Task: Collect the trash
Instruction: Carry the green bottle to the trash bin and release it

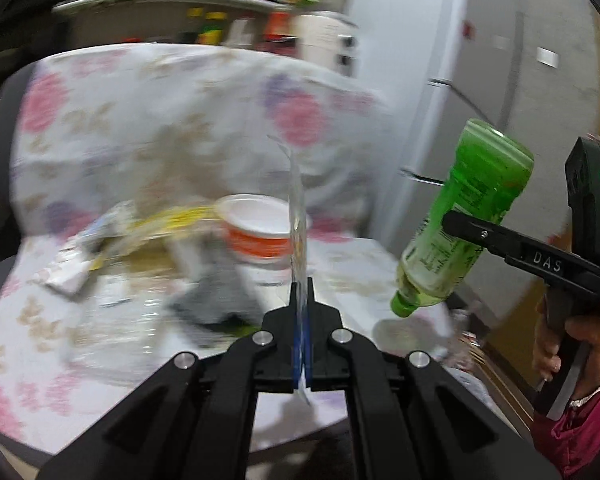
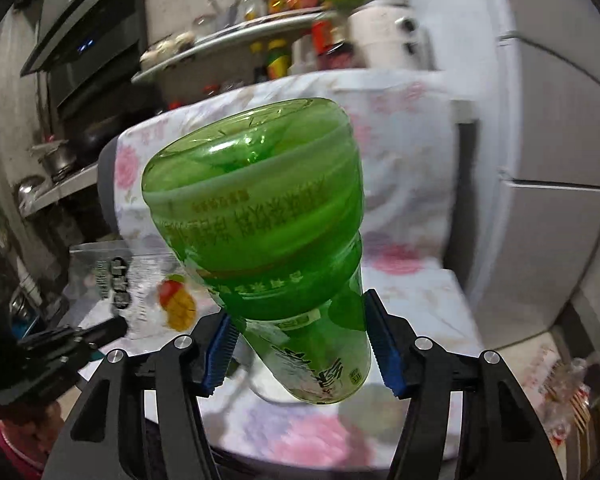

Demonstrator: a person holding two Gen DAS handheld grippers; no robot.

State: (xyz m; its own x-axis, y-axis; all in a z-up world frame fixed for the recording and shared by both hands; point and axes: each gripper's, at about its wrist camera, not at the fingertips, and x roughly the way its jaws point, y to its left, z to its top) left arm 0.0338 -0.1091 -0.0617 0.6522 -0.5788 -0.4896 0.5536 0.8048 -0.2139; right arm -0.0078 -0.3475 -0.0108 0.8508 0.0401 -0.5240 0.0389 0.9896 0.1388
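My left gripper [image 1: 301, 292] is shut on a thin clear plastic wrapper [image 1: 297, 216] that stands up edge-on between the pads; it also shows in the right wrist view [image 2: 140, 284] with a mango picture. My right gripper [image 2: 300, 332] is shut on a green plastic bottle [image 2: 268, 220], held tilted with its base up and neck down. In the left wrist view the bottle [image 1: 464, 224] hangs at the right of the seat in the right gripper [image 1: 472, 236]. On the flower-covered chair seat [image 1: 360, 272] lie a white and orange paper cup [image 1: 260, 228] and several blurred wrappers [image 1: 112, 248].
A white fridge [image 2: 548, 128] stands at the right. A shelf [image 2: 236, 40] with bottles and jars and a black range hood [image 2: 88, 28] are behind the chair. A clear bag of rubbish [image 2: 572, 396] lies on the floor at the right.
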